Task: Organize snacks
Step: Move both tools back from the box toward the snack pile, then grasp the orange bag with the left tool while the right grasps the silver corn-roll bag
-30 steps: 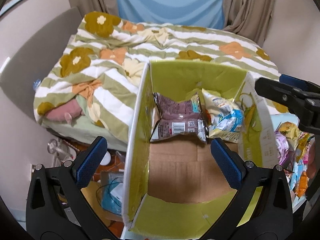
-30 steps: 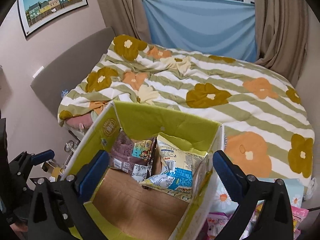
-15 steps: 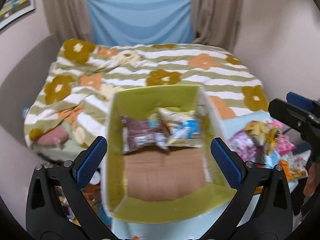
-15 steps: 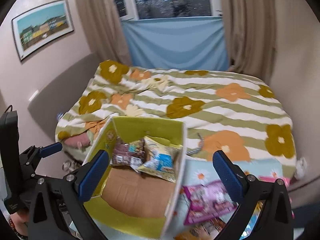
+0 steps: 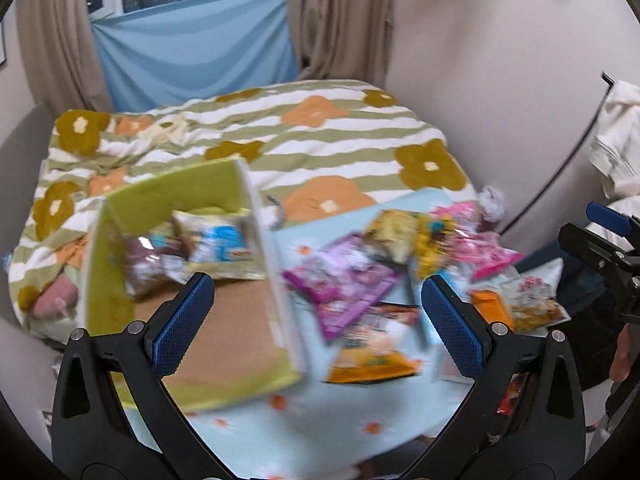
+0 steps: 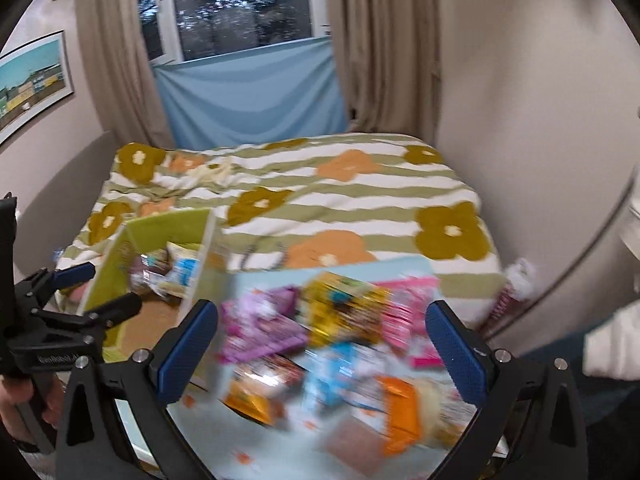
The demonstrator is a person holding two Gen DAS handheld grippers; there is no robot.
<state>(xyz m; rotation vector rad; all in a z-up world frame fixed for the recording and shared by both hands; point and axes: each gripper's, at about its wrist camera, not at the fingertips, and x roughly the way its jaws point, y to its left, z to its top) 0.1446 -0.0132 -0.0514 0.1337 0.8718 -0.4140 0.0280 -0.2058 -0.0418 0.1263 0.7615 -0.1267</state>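
Snacks, assorted foil and plastic packets, blurred by motion, in two groups. Group one: a brown packet (image 5: 146, 266) and a white-and-blue packet (image 5: 218, 246) leaning at the far end of the open green-lined cardboard box (image 5: 120, 216), which stands on the left of the pale blue flower-print tabletop (image 5: 320, 428); the near part of the box floor is bare cardboard. Group two: a loose heap on the tabletop right of the box, including a purple packet (image 5: 344, 280), a yellow packet (image 5: 432, 240), a pink packet (image 5: 480, 248) and an orange packet (image 5: 372, 360), several overlapping.

Left gripper (image 5: 316, 320): blue-padded fingers spread wide, nothing between them, hovering over the box's right wall and the heap's edge.

Right gripper (image 6: 322, 346): fingers likewise wide apart, empty, above the heap.

Far side: bed with green-striped floral quilt (image 6: 304, 200), blue cloth (image 6: 248, 104) below the window.
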